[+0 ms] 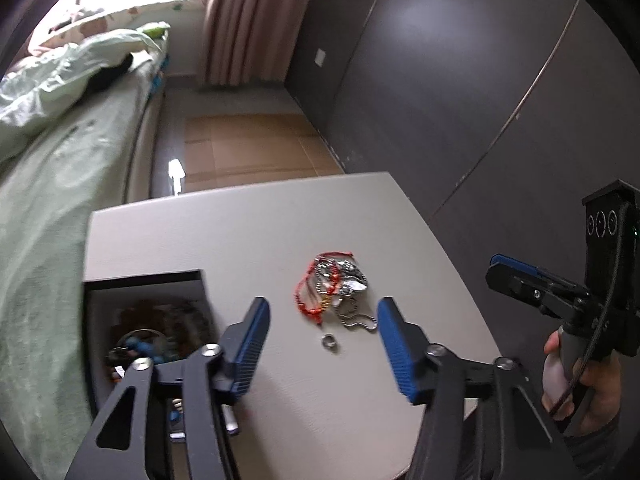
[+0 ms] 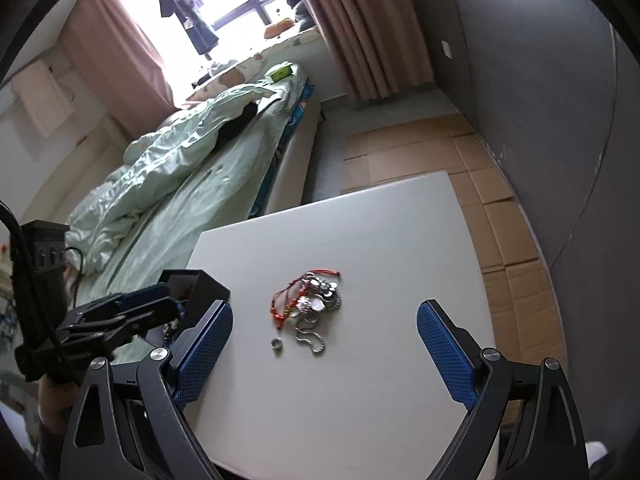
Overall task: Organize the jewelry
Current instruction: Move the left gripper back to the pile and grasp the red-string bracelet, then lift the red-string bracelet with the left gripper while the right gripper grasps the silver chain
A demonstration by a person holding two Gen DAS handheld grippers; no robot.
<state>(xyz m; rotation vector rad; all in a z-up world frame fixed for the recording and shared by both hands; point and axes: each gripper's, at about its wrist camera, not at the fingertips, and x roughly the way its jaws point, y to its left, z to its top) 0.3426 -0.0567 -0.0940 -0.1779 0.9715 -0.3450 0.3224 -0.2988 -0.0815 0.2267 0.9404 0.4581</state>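
While both grippers hang above the white table point(image 2: 360, 420), nothing is held yet. The left gripper point(image 1: 322, 346) has its jaws spread wide, blue pads either side of the jewelry; the right gripper point(image 2: 324, 354) is spread wider still, empty too.

Nearest in the left wrist view, at about 6 o'clock from the heap, lies a small ring point(image 1: 330, 342), alone on the tabletop, just clear of the chain. It looks tiny, hard and slick, so I judge it will skate away under a flat pad; best pinched across its outer edge with the pads low to the table.

Just beyond it, a silver ball chain point(image 1: 356, 320) trails out of the pile toward 5 o'clock. Limp and slinky by the look of it, it will likely droop and drag whatever it is tangled with. Grab it at a bunched stretch, not a single strand.

Next, the heap proper: red cord bracelets point(image 1: 310, 300) on the 9 o'clock side, shiny silver pieces point(image 1: 352, 278) on the 3 o'clock side, all touching and interlaced. The cord seems soft, light and grippy, the easiest hold.

Off at 9 o'clock from the heap, at the table's left edge, sits the open black box point(image 1: 144, 284), with some jewelry already inside, blurred.
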